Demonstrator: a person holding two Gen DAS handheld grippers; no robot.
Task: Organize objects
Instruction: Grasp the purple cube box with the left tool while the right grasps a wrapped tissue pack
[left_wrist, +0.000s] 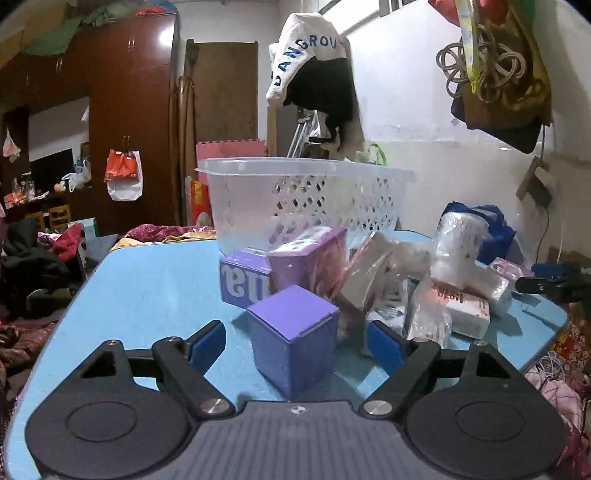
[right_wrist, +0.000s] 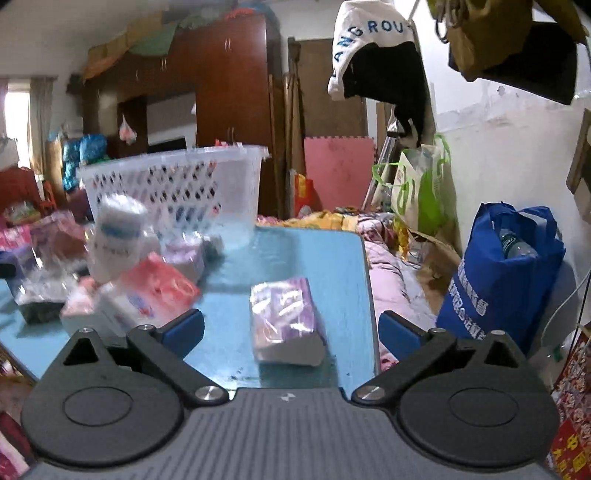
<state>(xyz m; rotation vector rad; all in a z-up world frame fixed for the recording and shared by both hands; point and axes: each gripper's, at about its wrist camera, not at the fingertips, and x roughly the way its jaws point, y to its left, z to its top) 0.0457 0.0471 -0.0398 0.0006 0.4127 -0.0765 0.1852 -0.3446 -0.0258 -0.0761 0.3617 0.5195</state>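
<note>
A small purple box (left_wrist: 293, 339) stands on the blue table (left_wrist: 147, 288), between the open fingers of my left gripper (left_wrist: 295, 341), which do not touch it. Behind it lies a pile of boxes and wrapped packets (left_wrist: 369, 273), then a white plastic basket (left_wrist: 303, 195). In the right wrist view my right gripper (right_wrist: 291, 332) is open, with a purple tissue pack (right_wrist: 286, 319) lying flat between its fingers, untouched. The basket (right_wrist: 173, 184) and the pile (right_wrist: 122, 266) show at the left there.
The table's right edge (right_wrist: 369, 295) runs close to the tissue pack. A blue bag (right_wrist: 502, 277) with a bottle stands on the floor to the right. Clothes hang overhead (left_wrist: 314, 74). Bedding and clutter surround the table.
</note>
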